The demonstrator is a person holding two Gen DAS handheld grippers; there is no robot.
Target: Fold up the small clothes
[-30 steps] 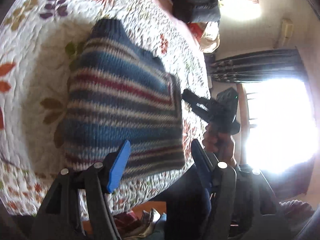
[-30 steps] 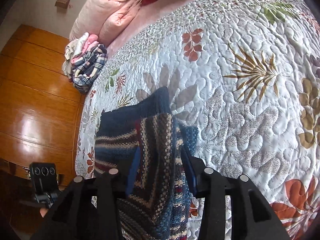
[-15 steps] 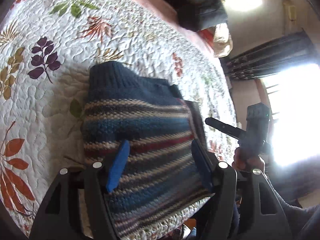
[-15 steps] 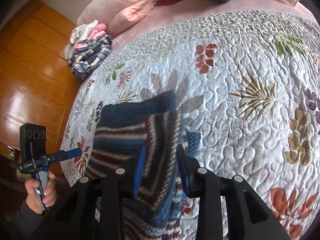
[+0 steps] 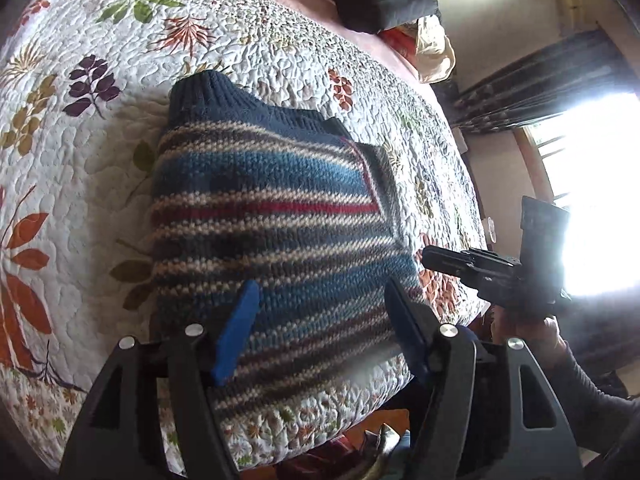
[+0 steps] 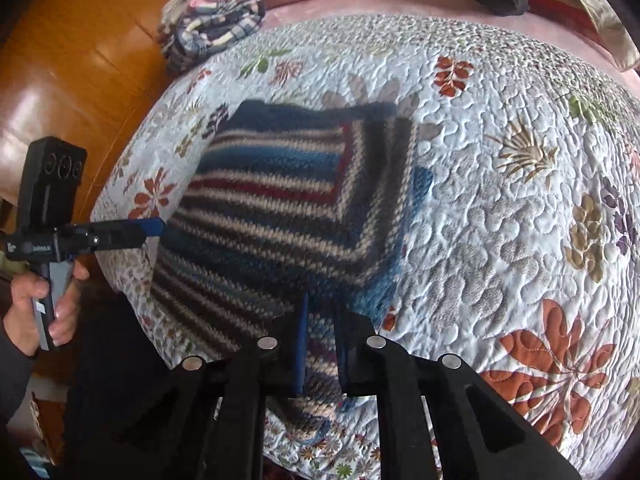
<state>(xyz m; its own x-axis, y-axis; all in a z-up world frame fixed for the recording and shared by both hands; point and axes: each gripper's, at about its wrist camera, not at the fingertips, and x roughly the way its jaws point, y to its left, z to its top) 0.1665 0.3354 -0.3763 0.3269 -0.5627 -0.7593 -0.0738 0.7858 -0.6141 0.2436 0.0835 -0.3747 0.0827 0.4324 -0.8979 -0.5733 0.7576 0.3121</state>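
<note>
Just ahead of the spread left gripper (image 5: 320, 320), held low over the quilt (image 5: 80, 168), lies the striped sweater (image 5: 272, 216), folded flat with its navy collar farthest away. Beside it, the right gripper (image 6: 320, 344) is nearly closed, pinching nothing.

Your right gripper (image 6: 320, 336) pulled back off the sweater (image 6: 288, 208); a sec ago its fingers straddled the folded edge w/ knit between them, now the jaws were nearly closed, w/ the near edge still between the tips. Your left gripper (image 5: 320, 312) stayed wide open but moved in over the sweater's near half. Sweater lay flatter, folded square.
</note>
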